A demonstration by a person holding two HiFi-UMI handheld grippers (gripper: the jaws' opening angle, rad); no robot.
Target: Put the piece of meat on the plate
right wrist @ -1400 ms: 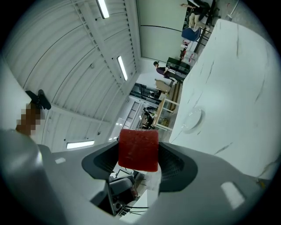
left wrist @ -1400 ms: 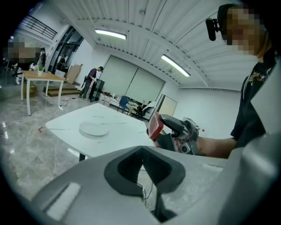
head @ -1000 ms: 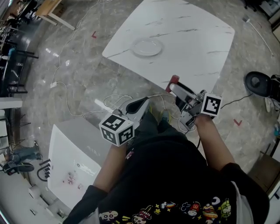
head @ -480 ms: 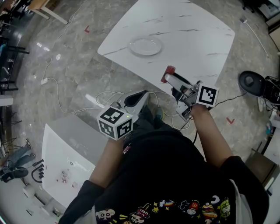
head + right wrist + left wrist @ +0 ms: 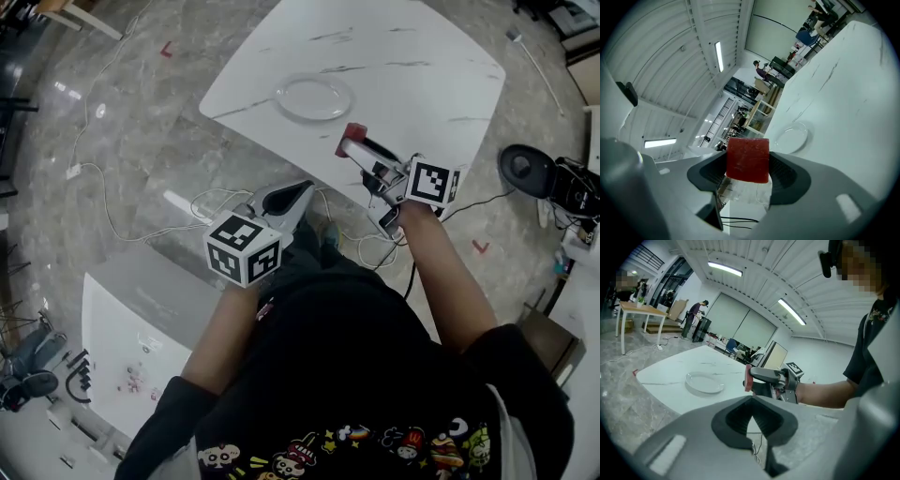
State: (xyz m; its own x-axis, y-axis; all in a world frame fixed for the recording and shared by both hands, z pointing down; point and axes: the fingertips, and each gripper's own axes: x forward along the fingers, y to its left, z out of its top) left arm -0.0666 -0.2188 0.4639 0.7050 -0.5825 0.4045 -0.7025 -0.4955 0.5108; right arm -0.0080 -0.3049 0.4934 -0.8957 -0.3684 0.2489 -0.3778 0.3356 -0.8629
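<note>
Head view, meat: red piece of meat (image 5: 354, 134) pinched in the right gripper (image 5: 351, 143) above the near edge of the white table (image 5: 422, 84); plate (image 5: 313, 97) farther in, well apart.
Head view, markings: black-and-white square markers on the marker cubes (image 5: 244, 248); cartoon prints on the shirt (image 5: 375, 441).
Head view, floor: loose cables (image 5: 220, 200) beside the left gripper (image 5: 298, 195).
Left gripper view: jaws pressed together, holding nothing; plate (image 5: 704, 382) ahead on the table.
Right gripper view: jaws clenched on the piece of meat (image 5: 747, 159); plate (image 5: 791, 138) beyond.
</note>
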